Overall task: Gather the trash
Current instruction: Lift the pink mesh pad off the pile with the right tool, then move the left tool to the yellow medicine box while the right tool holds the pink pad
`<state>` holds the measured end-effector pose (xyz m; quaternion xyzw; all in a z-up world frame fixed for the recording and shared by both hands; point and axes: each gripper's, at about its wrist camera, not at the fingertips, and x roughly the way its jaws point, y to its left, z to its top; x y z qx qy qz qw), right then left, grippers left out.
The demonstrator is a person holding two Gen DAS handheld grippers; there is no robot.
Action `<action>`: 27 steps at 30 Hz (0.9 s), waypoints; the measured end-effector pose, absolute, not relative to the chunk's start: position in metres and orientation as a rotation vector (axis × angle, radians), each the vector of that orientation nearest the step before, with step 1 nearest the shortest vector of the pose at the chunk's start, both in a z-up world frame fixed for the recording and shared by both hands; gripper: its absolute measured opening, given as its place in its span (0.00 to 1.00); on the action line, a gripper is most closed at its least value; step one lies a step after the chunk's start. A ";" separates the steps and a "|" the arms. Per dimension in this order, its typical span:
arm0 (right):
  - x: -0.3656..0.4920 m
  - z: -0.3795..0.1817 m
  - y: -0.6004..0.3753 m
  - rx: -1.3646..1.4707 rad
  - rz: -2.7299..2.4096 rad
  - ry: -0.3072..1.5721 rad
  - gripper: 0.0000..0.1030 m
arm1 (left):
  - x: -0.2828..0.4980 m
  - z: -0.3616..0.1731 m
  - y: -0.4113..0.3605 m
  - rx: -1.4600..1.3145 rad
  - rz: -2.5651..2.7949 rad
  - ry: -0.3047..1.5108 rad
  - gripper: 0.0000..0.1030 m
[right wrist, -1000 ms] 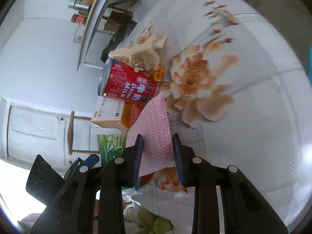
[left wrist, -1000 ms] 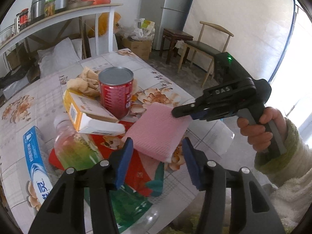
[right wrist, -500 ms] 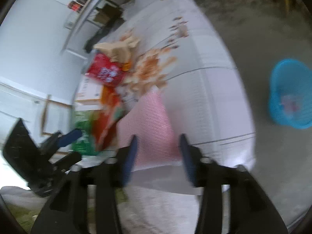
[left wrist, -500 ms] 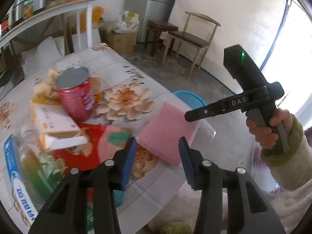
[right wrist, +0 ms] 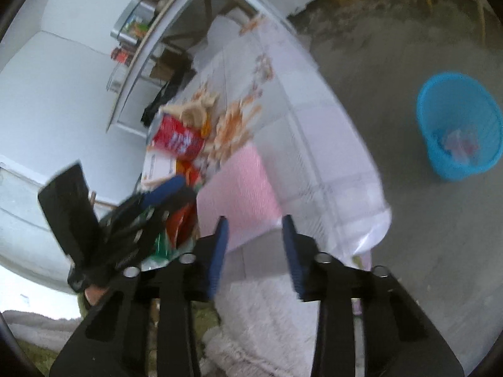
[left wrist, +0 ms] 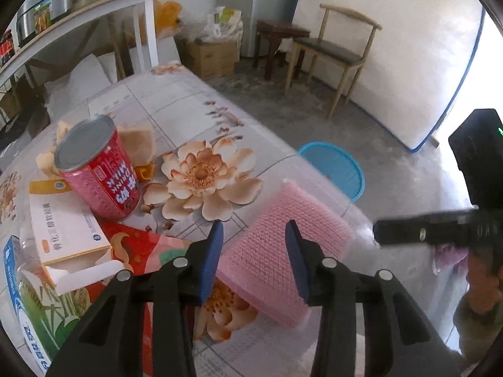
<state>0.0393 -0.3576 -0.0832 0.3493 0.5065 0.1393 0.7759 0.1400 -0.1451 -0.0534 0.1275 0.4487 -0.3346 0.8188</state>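
Note:
A pink bubble-wrap pouch (left wrist: 273, 245) lies flat near the table's right edge, also in the right wrist view (right wrist: 239, 185). My left gripper (left wrist: 254, 254) is open with its fingers on either side of the pouch's near end. My right gripper (right wrist: 254, 248) is open and empty, held off the table edge; it shows as a black bar in the left wrist view (left wrist: 424, 229). A red milk can (left wrist: 100, 179), a white and orange carton (left wrist: 66, 235), crumpled brown paper (left wrist: 135, 138) and a red and green wrapper (left wrist: 132, 251) lie on the table. A blue waste basket (right wrist: 459, 125) stands on the floor.
A blue toothpaste box (left wrist: 19, 308) and a plastic bottle (left wrist: 41, 286) lie at the left edge. A wooden chair (left wrist: 333, 53), a stool (left wrist: 279, 40) and cardboard boxes (left wrist: 207, 53) stand beyond the flowered table (left wrist: 176, 106). A white shelf (left wrist: 78, 22) holds pots.
My right gripper opened, let go of the pink pouch and drew back off the table edge. The pouch now lies on the table. My left gripper moved right, over the pouch.

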 end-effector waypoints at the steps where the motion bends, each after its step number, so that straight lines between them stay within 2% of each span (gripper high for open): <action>1: 0.043 -0.089 -0.355 0.759 0.299 1.113 0.21 | 0.142 -0.058 -0.147 0.280 -0.707 0.979 0.38; 4: 0.049 -0.096 -0.356 0.778 0.281 1.121 0.15 | 0.140 -0.066 -0.147 0.271 -0.721 1.025 0.38; 16: 0.102 -0.109 -0.371 0.864 0.271 1.056 0.14 | 0.120 -0.070 -0.141 0.164 -0.832 1.113 0.38; 18: 0.101 -0.105 -0.373 0.872 0.271 1.042 0.22 | 0.114 -0.070 -0.142 0.168 -0.848 1.111 0.38; 20: 0.098 -0.094 -0.372 0.845 0.263 1.019 0.44 | 0.109 -0.067 -0.139 0.169 -0.859 1.096 0.38; 23: 0.094 -0.073 -0.359 0.708 0.250 1.010 0.63 | 0.103 -0.057 -0.130 0.189 -0.854 1.061 0.38; 25: 0.095 -0.063 -0.343 0.609 0.259 1.020 0.71 | 0.099 -0.048 -0.120 0.200 -0.841 1.035 0.42; 27: 0.096 -0.055 -0.324 0.509 0.274 1.029 0.77 | 0.100 -0.041 -0.111 0.202 -0.820 1.022 0.50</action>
